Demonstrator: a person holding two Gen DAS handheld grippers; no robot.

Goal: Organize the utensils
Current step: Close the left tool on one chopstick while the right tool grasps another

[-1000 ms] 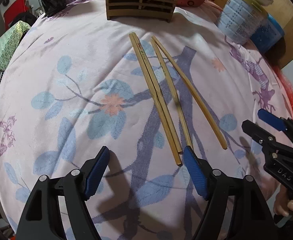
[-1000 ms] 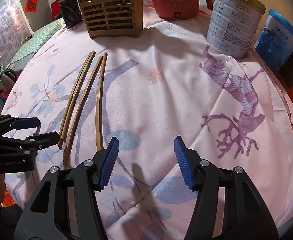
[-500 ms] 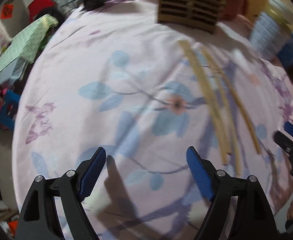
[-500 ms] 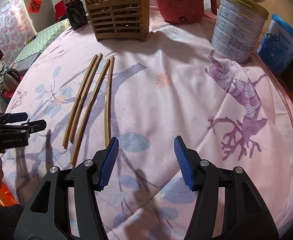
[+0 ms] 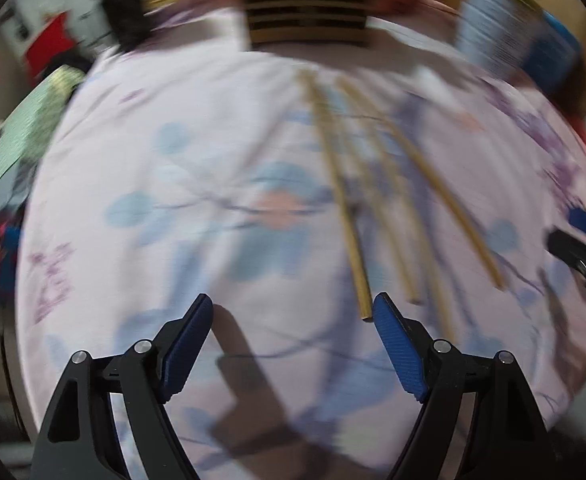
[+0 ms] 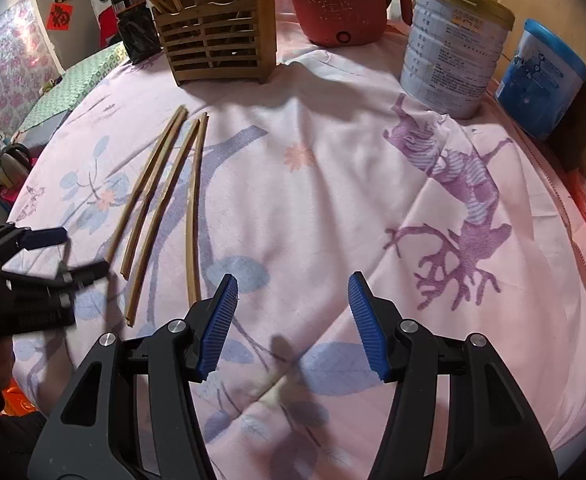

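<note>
Four chopsticks point(image 6: 161, 200) lie on my worktop point(image 6: 333, 184), which is covered by a pink cloth printed with blue leaves and a purple deer. They are long, thin, pale bamboo sticks, slightly bowed. All four run lengthwise away from the holder point(image 6: 217, 40), with their far ends just in front of it and their near ends fanned apart. Two of them lie close side by side; the other two sit a little apart, on the side nearer the tin point(image 6: 457, 44).

The holder is a slatted wooden box standing upright at the far edge of the worktop, with more sticks poking out of its top. Beside the holder stands a red pot point(image 6: 341, 4); past that comes the tin, then a blue tub point(image 6: 541, 76). A dark bottle point(image 6: 133, 20) stands on the holder's other side.

My left gripper point(image 5: 293, 320) hovers low over the cloth with its jaws spread wide and nothing between them; the near end of one chopstick point(image 5: 345, 216) lies just beside its blue pad point(image 5: 399, 356). That view is blurred, so I cannot tell whether pad and stick touch. From the right wrist view I see the same gripper point(image 6: 65, 252) at the sticks' near ends.

My right gripper point(image 6: 293, 320) hangs over bare cloth, jaws spread and empty, with the outermost chopstick's near end just beside its pad point(image 6: 217, 328).
</note>
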